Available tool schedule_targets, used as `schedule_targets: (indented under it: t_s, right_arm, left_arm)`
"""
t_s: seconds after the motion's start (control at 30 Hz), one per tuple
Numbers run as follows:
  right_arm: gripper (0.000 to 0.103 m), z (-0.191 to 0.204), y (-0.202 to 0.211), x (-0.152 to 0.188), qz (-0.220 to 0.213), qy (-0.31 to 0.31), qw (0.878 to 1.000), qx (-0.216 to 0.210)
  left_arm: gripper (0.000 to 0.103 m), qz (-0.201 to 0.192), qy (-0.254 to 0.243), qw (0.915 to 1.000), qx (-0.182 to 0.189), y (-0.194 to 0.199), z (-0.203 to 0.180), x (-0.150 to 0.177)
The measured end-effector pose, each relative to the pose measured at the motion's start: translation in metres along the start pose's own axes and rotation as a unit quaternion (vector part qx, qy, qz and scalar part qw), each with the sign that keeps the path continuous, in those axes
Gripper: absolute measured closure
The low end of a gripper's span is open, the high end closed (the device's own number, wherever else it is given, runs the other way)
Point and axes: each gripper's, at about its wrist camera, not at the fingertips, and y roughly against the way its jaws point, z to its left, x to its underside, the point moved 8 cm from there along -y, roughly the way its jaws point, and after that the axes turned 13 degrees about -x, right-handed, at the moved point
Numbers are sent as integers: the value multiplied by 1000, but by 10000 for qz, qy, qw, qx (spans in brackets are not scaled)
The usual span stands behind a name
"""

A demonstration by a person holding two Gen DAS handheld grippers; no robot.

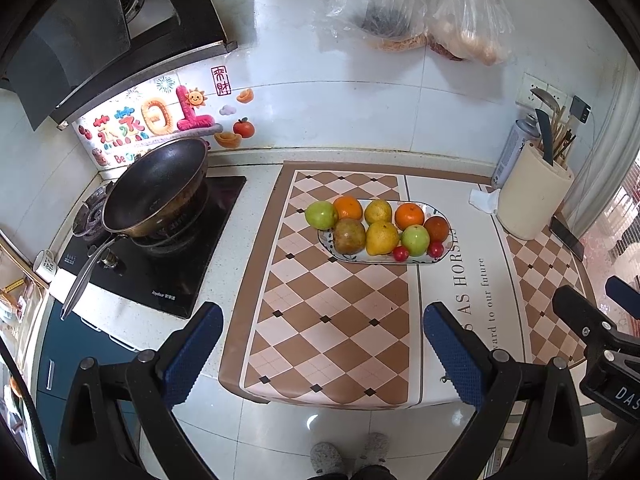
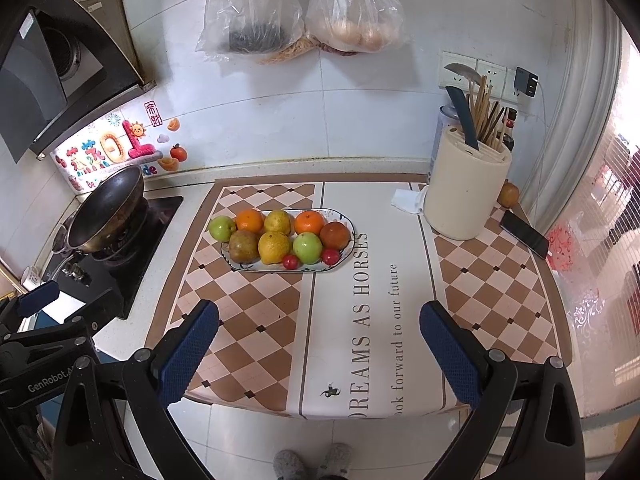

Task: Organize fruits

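Note:
An oval patterned plate (image 1: 376,261) (image 2: 276,269) sits mid-counter on the checked mat, heaped with fruit. On it are two oranges (image 1: 347,207), two yellow citrus (image 1: 382,237), a brown pear (image 1: 349,235), a green apple (image 1: 415,239), a dark red-orange fruit (image 1: 437,228) and two small red fruits (image 1: 400,253). Another green apple (image 1: 321,214) (image 2: 222,227) rests at the plate's left end. One more brownish fruit (image 2: 509,194) lies behind the knife block. My left gripper (image 1: 324,344) and right gripper (image 2: 320,348) hang open and empty over the counter's front edge, well short of the plate.
A wok (image 1: 156,188) sits on the stove at left. A cream knife block (image 2: 466,188) stands at right, with a tissue (image 2: 406,200) and a phone (image 2: 524,234) nearby. Plastic bags (image 2: 304,8) hang on the wall. The floor and a person's slippers (image 2: 312,460) lie below.

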Motion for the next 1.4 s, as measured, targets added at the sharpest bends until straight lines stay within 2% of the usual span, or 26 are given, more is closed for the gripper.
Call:
schedule_targets:
  t_s: [0.3, 1.4]
  right_arm:
    - [1, 1, 4, -2, -20, 35, 10000, 10]
    - [1, 3, 10, -4, -35, 45, 10000, 49]
  left_arm:
    - [0, -91, 21, 9999, 43, 11, 0, -6]
    - [0, -137, 41, 9999, 44, 16, 0, -8]
